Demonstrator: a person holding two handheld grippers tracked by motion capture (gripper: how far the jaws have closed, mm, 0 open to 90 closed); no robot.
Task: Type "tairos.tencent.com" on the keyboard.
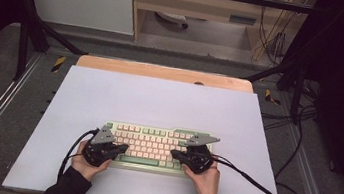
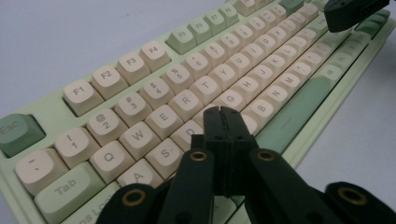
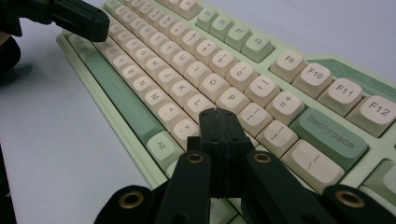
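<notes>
A pale green keyboard (image 1: 153, 147) with cream keys lies on the white table near its front edge. My left gripper (image 1: 123, 147) hovers over the keyboard's left end, jaws shut with nothing between them. Seen from the left gripper view, its tips (image 2: 221, 111) hang just above the keys (image 2: 185, 99) of the letter rows near D and F. My right gripper (image 1: 174, 154) hovers over the right end, also shut and empty. In the right gripper view its tips (image 3: 217, 112) sit above the keys (image 3: 232, 98) near the L and semicolon area, with Backspace (image 3: 329, 134) to the right.
A white mat (image 1: 159, 105) covers the table, with a wooden strip (image 1: 163, 72) along its far edge. Black frame bars (image 1: 32, 28) and cables (image 1: 268, 190) run at the sides. Bare white surface lies beyond the keyboard.
</notes>
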